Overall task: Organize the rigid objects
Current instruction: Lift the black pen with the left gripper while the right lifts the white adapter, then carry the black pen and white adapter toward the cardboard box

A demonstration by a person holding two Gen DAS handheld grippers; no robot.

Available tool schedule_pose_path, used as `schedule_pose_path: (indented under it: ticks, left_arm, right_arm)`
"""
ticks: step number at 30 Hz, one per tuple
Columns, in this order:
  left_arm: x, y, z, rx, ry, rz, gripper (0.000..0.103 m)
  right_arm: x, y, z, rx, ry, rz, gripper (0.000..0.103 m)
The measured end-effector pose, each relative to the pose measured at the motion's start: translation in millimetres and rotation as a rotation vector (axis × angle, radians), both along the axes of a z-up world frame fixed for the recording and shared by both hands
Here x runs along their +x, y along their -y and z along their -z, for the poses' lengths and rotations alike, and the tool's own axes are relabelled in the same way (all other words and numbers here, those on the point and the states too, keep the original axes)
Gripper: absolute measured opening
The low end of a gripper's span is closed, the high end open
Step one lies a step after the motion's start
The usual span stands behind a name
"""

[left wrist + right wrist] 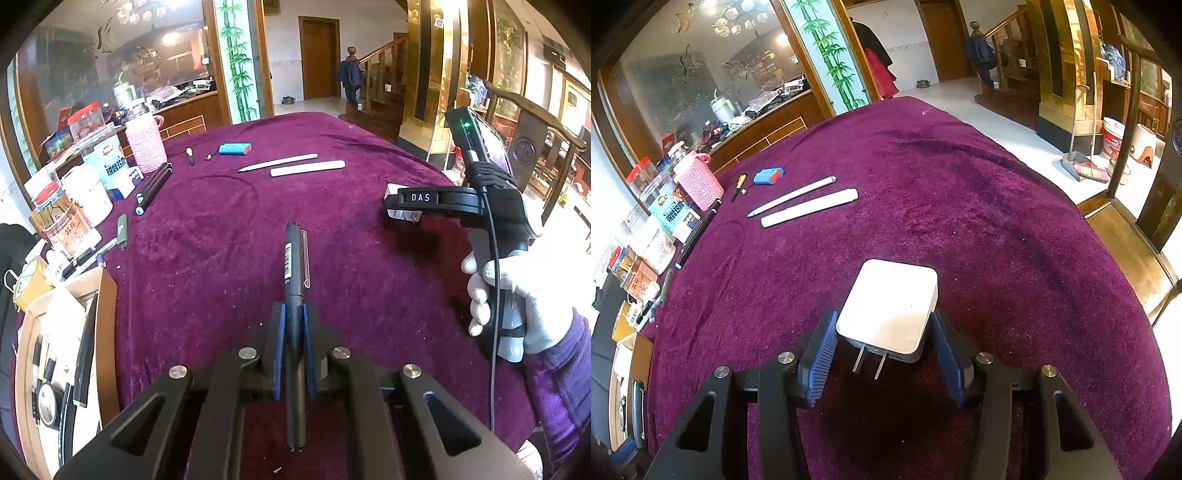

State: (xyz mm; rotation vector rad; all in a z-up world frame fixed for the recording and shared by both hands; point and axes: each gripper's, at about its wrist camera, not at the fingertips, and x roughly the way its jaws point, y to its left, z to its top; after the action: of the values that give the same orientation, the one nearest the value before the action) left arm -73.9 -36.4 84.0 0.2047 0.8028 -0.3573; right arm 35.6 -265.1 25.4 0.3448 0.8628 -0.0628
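My left gripper (294,321) is shut on a black pen (294,266) that points away over the purple cloth. My right gripper (884,328) is shut on a white plug adapter (890,306), prongs toward the camera, held just above the cloth; it also shows in the left wrist view (404,205) at the right. Two white sticks (809,206) lie side by side further back, also in the left wrist view (306,168). A blue battery pack (769,175) and a small yellow-black tool (738,186) lie behind them.
The purple-clothed table (960,221) has jars, a pink knitted cup (145,146) and black markers (153,186) along its left edge. An open cardboard box (62,354) with items sits at the near left. A wooden chair (1126,229) stands at the right.
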Motion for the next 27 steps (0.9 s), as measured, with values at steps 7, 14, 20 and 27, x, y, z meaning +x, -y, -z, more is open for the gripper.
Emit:
schedule_pose_path:
  ticks: [7,14,20,27]
  left_arm:
    - [-9,-12,0,-0.023,-0.001,-0.008,0.009]
    - [-25,-33,-9,-0.056,0.015,-0.026,0.009]
    - [-37,-51,-16,-0.085,0.026,-0.043,0.009]
    - [-47,-60,-21,-0.120,0.038,-0.039,0.009]
  right_arm:
    - [0,0,0,-0.005,-0.001,0.001,0.055]
    - [7,-8,-2,-0.064,-0.017,-0.002,0.055]
    - [9,-15,-6,-0.125,-0.051,-0.020,0.054]
    - [-19,-21,-30,-0.110,-0.013,-0.040,0.052]
